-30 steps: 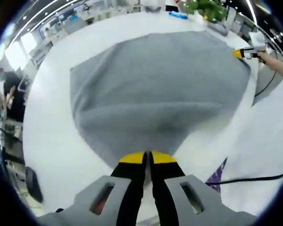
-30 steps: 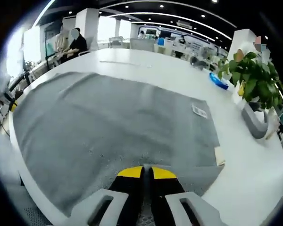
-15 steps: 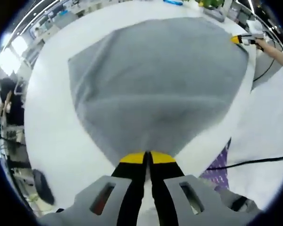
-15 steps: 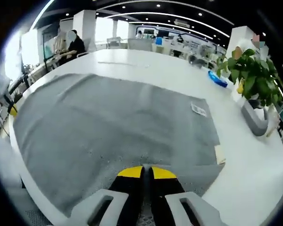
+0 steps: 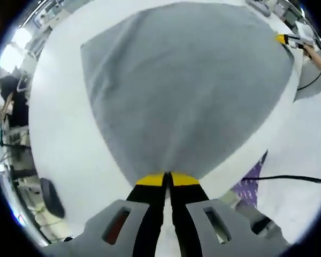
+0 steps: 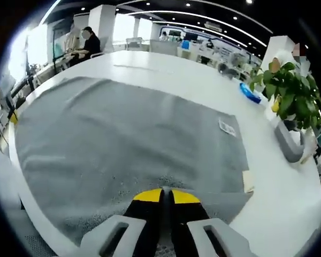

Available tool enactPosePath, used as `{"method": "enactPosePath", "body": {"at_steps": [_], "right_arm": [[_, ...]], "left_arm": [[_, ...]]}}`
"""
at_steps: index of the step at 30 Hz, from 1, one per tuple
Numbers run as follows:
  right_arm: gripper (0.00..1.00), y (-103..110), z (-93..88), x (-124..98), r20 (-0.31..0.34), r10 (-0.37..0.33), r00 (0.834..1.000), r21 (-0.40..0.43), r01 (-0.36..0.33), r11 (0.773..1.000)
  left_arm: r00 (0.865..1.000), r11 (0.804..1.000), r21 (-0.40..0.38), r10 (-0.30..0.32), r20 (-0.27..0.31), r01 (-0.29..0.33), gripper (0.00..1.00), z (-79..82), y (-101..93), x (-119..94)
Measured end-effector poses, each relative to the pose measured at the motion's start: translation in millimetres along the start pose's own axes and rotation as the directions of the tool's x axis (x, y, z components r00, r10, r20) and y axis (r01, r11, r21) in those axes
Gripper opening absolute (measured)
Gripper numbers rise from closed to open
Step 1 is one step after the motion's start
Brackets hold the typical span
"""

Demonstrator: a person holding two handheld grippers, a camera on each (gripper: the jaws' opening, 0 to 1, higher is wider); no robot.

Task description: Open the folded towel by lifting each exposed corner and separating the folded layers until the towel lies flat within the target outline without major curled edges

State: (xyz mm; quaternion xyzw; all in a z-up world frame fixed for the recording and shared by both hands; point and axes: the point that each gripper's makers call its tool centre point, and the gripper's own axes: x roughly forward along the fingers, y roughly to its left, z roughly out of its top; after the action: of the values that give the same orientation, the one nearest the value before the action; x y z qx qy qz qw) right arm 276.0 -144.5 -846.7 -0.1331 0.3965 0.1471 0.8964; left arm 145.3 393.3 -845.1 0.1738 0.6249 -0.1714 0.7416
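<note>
Pinching a corner of the grey towel, the left gripper has its jaws pressed together — the right gripper likewise clamps the towel's near edge. Spread open, the towel covers the white table; a potted plant stands well apart.

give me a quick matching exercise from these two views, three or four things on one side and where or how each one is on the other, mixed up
Things:
1. left gripper
2. potted plant
3. white label
4. blue object

Places or states:
a. lying on the white table beyond the towel's far edge, near the plant
b. jaws together, pinching a corner of the grey towel
c. standing on the table off the towel's right side in the right gripper view
d. on the towel itself, near its far right corner in the right gripper view

Pairs: 1-b, 2-c, 3-d, 4-a
</note>
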Motion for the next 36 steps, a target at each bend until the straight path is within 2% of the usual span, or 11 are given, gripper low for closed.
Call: {"method": "enactPosePath", "body": {"at_steps": [4,8,11,15,21,25,30,33,36], "right_arm": [[0.0,-1.3,0.8,-2.5,0.006,0.012,1.0,0.055,-0.012,0.998],[0.0,-10.2,4.8,-10.6,-0.002,-0.034,0.999,0.002,0.034,0.999],[0.0,-19.2,15.8,-22.9,0.035,-0.051,0.998,0.032,0.049,0.998],[0.0,-37.3,17.1,-40.3,0.046,-0.102,0.994,0.037,0.101,0.994],[0.0,-61.4,-0.8,-73.3,0.034,-0.185,0.982,0.078,0.182,0.98],[0.0,-75.8,-24.2,-92.1,0.004,-0.234,0.972,0.128,0.232,0.964],[0.0,-79.3,-43.7,-98.9,-0.023,-0.251,0.968,0.181,0.251,0.951],[0.0,-77.5,-50.2,-98.0,-0.04,-0.251,0.967,0.187,0.254,0.949],[0.0,-75.1,-59.6,-96.5,-0.082,-0.25,0.965,0.189,0.261,0.947]], "left_arm": [[0.997,0.988,0.15,0.051,-0.055,-0.042,0.02,0.8,-1.3,-0.1],[0.999,0.996,0.076,0.044,-0.027,-0.042,0.01,0.0,0.2,-0.9],[0.999,0.999,0.019,0.026,0.025,-0.026,0.01,-0.1,1.0,-1.5],[0.998,0.999,-0.039,-0.001,0.063,0.004,0.01,-1.6,2.8,-2.0],[0.995,0.997,-0.078,-0.015,0.102,0.023,0.01,-2.8,2.3,-2.8],[0.991,0.995,-0.095,-0.012,0.136,0.025,0.01,-2.5,1.5,-3.2],[0.989,0.995,-0.099,-0.012,0.144,0.027,0.01,-1.4,1.0,-3.1],[0.989,0.994,-0.102,-0.014,0.146,0.029,0.01,-1.2,1.0,-3.1],[0.988,0.992,-0.119,-0.015,0.152,0.033,0.01,-1.0,1.1,-3.0]]}}
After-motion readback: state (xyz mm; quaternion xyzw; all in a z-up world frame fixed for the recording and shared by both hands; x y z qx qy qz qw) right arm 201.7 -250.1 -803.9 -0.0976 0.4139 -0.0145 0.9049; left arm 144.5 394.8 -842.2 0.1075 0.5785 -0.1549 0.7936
